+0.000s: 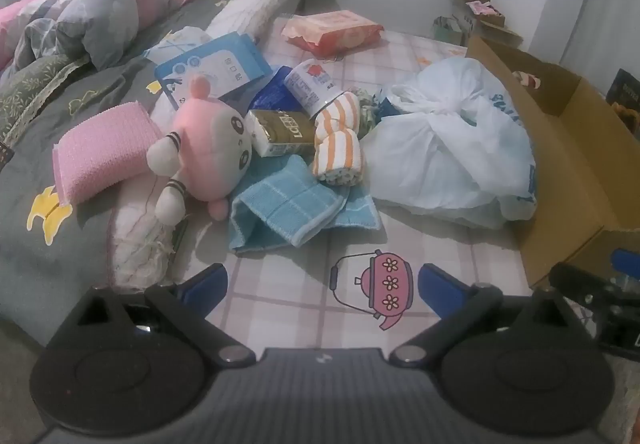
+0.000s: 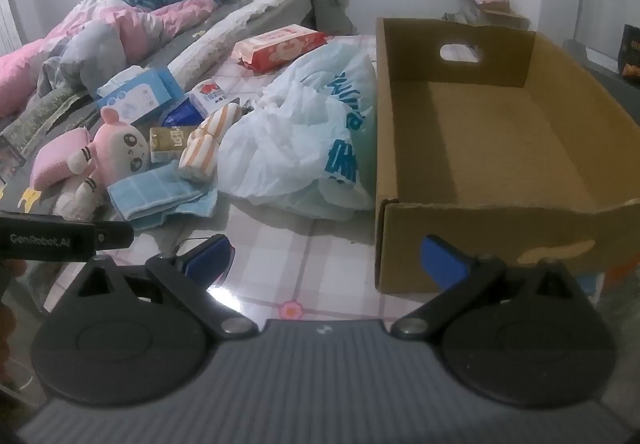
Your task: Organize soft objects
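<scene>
Barely begun: cardboard box point(image 2: 500, 132) empty, plush toy point(image 1: 212, 140), blue cloth point(image 1: 292, 208) and striped towel point(image 1: 338, 148) unsorted; left gripper point(image 1: 323, 282) and right gripper point(image 2: 326, 258) both wide, holding nothing.

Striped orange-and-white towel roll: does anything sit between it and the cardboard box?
Yes. The white plastic bag lies on the table between the striped towel roll and the cardboard box, pressed against the box's near wall. Going over the bag looks feasible, since the box is open on top.
</scene>
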A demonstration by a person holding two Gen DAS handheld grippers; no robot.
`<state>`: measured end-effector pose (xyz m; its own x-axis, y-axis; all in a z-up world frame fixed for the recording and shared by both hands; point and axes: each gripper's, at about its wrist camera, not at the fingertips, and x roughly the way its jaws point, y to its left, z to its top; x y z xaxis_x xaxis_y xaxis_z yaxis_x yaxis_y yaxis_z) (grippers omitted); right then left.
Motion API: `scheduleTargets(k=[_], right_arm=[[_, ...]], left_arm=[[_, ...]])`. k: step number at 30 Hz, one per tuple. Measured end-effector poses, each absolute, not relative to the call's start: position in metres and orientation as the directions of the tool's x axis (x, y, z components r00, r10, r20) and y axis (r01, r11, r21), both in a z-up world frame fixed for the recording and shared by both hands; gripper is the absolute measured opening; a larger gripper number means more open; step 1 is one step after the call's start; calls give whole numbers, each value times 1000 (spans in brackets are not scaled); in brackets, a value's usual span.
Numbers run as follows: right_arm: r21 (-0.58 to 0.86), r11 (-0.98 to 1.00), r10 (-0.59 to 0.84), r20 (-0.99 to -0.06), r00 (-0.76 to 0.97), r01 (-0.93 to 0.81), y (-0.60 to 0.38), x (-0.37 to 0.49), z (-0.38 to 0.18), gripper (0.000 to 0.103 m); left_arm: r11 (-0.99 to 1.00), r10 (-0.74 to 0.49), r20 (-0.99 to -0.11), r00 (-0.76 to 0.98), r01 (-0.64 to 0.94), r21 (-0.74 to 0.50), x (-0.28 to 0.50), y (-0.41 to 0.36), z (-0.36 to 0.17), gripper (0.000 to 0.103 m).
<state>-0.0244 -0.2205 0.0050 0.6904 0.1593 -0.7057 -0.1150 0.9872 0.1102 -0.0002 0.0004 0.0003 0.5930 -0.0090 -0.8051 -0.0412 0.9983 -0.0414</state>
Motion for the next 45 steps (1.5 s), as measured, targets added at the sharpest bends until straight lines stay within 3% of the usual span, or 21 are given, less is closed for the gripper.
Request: scheduleTargets(k=[45], right_arm=[[113,990,139,-710,691,-83,-227,-25,9,102]], left_arm=[[999,-35,-809,587,11,-35,2,-8,-1,102]])
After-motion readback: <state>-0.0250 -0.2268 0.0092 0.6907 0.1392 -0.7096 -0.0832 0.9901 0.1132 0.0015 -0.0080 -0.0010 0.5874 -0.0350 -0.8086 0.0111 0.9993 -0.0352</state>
